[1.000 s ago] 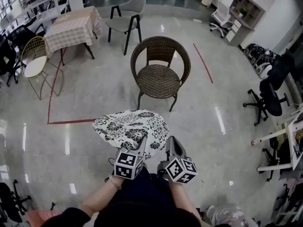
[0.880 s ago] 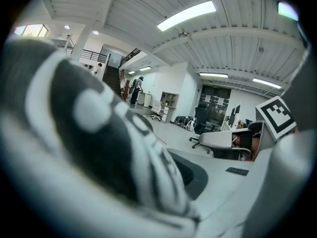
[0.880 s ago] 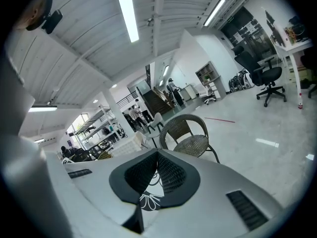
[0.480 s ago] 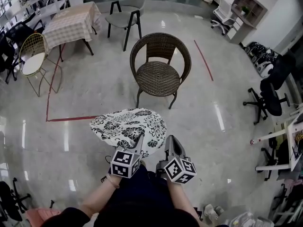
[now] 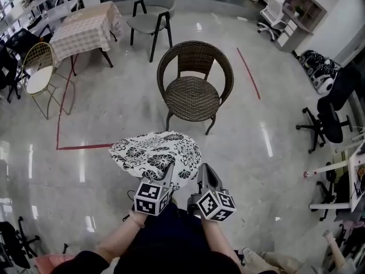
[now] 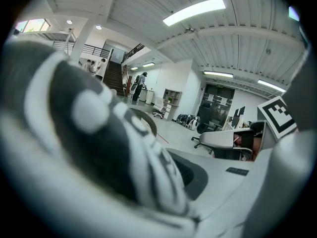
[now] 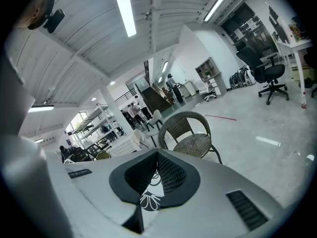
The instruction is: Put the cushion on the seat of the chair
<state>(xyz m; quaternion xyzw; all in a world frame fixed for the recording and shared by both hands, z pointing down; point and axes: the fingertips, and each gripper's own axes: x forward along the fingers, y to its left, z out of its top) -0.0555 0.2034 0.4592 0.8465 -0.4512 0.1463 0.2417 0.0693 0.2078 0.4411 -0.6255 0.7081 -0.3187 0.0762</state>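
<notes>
Claws (image 5: 170,166) (image 5: 201,168) clamp cushion (image 5: 153,152) before wicker chair (image 5: 195,96).

This looks like a large open office or lab hall. The pale floor (image 5: 114,113) is glossy, with red tape lines (image 5: 248,73) marked on it. Black swivel chairs (image 5: 331,116) and a white shelf unit (image 5: 300,7) stand at the edges. A wicker chair (image 5: 194,93) and a table with a checked cloth (image 5: 85,30) stand in the open. Long strip lights (image 7: 124,9) run along a ribbed white ceiling (image 7: 89,38).
</notes>
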